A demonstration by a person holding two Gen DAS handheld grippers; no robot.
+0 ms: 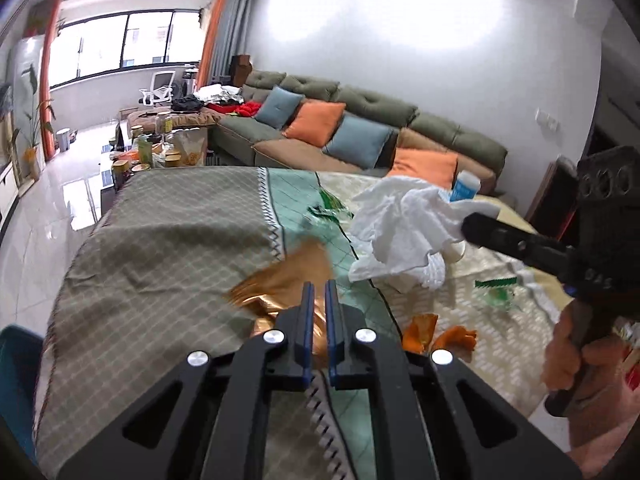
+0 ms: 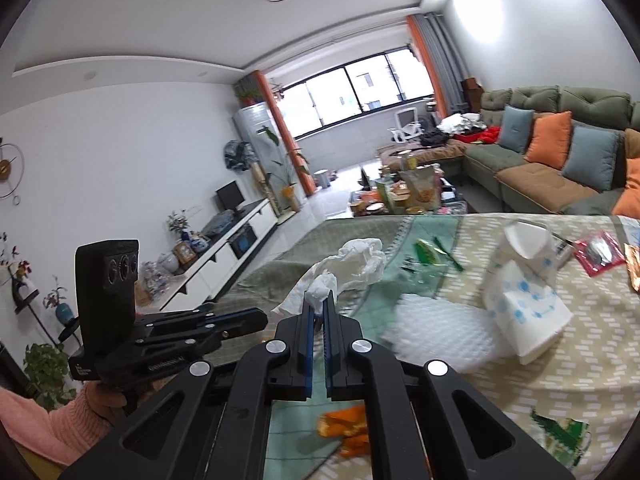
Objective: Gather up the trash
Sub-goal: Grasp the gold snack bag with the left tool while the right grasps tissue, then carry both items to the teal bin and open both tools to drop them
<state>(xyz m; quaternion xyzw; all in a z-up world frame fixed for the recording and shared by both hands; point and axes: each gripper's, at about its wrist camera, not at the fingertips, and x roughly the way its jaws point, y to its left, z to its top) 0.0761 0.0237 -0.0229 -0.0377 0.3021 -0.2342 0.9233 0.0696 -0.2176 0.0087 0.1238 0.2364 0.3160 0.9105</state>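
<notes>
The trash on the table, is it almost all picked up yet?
Not yet. Nothing visibly binned so far. In hand: the left gripper pinches a golden wrapper, and the right gripper holds a crumpled white tissue. Left on the tablecloth: orange peels, green wrapper scraps, a red packet and a squashed paper cup.

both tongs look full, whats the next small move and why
Probably carry both loads toward the teal bin at the table's left edge: the left tongs pinch a gold wrapper, and the right tongs pinch a white tissue.
</notes>
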